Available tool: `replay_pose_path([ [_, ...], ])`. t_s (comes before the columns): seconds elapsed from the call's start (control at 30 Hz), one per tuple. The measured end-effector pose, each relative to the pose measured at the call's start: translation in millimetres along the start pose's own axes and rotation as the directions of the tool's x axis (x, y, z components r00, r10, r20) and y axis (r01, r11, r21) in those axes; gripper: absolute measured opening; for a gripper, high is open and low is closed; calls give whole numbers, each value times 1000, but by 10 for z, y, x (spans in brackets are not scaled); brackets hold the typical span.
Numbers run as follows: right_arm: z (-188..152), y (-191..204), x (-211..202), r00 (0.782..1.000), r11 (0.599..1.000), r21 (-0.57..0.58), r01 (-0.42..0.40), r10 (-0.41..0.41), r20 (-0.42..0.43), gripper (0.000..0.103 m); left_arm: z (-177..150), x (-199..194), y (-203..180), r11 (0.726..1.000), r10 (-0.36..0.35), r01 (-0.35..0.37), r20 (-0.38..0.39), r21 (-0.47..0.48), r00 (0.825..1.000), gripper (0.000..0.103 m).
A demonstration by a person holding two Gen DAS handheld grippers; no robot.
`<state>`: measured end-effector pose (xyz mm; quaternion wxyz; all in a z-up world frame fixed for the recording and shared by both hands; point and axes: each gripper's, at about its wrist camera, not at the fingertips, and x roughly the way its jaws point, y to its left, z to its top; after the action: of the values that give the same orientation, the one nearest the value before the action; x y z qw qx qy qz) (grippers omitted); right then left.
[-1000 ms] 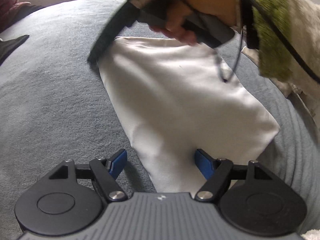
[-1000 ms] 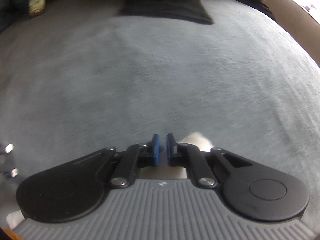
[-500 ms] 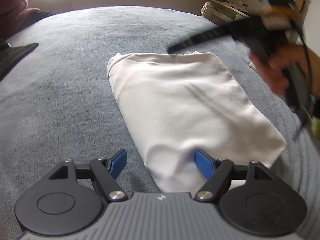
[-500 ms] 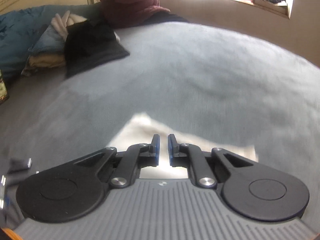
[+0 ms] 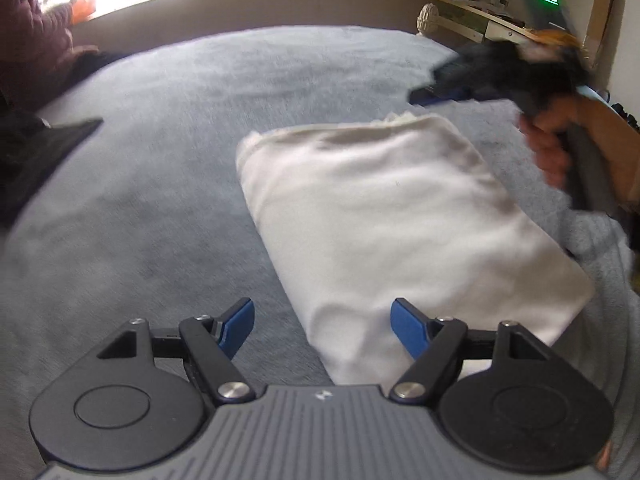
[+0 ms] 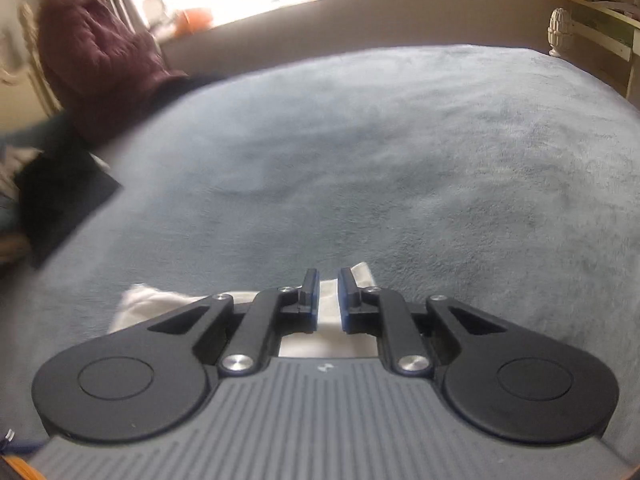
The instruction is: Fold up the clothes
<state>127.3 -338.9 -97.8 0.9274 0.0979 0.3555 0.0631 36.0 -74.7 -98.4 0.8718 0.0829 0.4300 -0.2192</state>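
White garment folded, flat on bed.

One folded white cloth on one grey bed. Two tools on show: the left tool with two blue pads spread wide, the right tool with two pads set close, a sliver of white between. One hand visible. One dark garment at the bed's far edge, one person in maroon beyond.

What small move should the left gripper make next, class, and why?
Probably lower and shut on the near edge of the white cloth: the left gripper is open with that edge between its fingers, and the right gripper, slightly open, holds nothing.
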Motion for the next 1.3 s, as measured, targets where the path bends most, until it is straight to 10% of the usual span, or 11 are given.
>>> replay_pose_path([
  [0.3,-497,20,-546,996,995,-59,-78,76,-39,10,284,127,-221,997,70,-67,-86,47,994,76],
  [0.63,-640,-497,-475,992,990,74,119,-116,-41,19,173,252,-366,991,113,-122,-169,-45,979,81],
  [0.9,-913,-104,-868,988,983,-100,-153,153,-13,19,184,250,-470,983,173,-181,-176,-33,969,85],
  [1.17,-1058,-288,-878,996,997,-49,65,-68,-59,19,137,211,-569,980,193,-198,-185,-11,964,89],
  [1.3,-1137,-147,-1101,999,996,-83,-33,32,-18,19,108,204,-575,979,196,-203,-197,-19,961,89],
])
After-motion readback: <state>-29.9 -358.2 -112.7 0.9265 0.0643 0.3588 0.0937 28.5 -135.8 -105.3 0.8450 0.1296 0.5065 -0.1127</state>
